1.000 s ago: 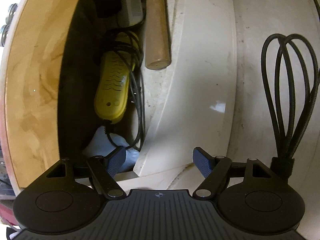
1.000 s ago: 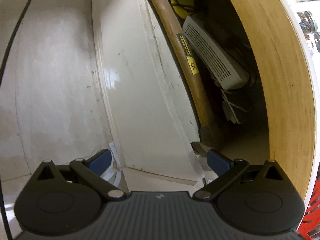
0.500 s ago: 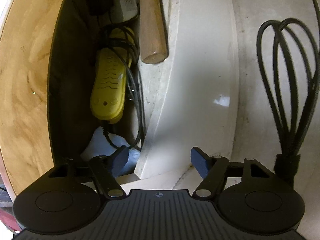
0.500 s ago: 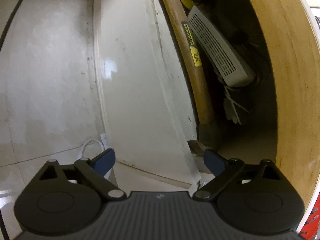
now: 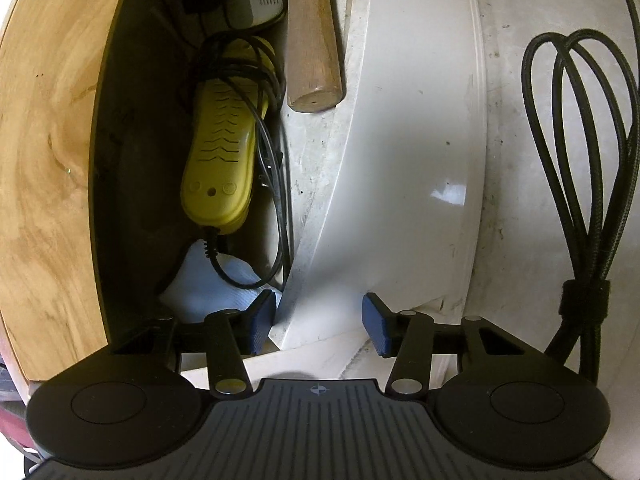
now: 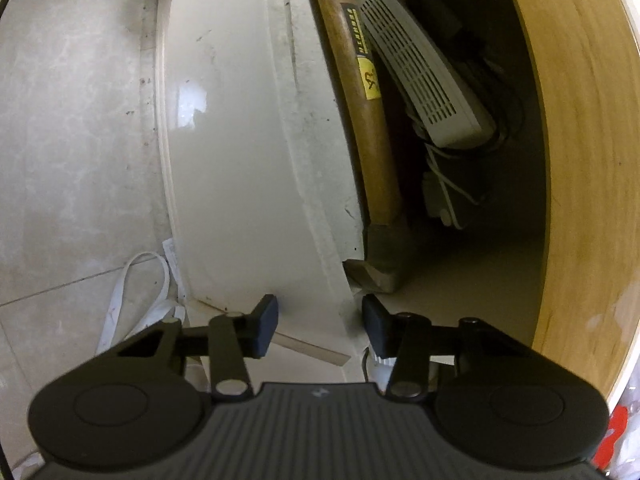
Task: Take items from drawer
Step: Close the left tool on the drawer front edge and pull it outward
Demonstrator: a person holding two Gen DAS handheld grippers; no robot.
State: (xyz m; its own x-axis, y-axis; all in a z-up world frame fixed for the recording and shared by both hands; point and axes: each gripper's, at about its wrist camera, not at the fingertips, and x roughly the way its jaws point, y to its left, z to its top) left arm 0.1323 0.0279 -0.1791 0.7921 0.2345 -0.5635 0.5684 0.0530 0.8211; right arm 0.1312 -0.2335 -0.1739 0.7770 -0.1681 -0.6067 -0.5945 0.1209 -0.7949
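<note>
Both the left tool [image 5: 319, 322] and right tool [image 6: 320, 325] have narrowed around the drawer front [image 5: 400, 160].

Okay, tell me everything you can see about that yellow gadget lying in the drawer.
The yellow gadget is a long, rounded, glossy plastic body lying flat in the shadowed open drawer, along the drawer's length. Rows of dark chevron-shaped slots run down its top, and the near end carries two round marks with a small dark hole between them. A black cord leaves that near end and loops around the body. Its near end sits by a pale blue cloth; a wooden handle lies beside it. Neither gripper touches it.
</note>
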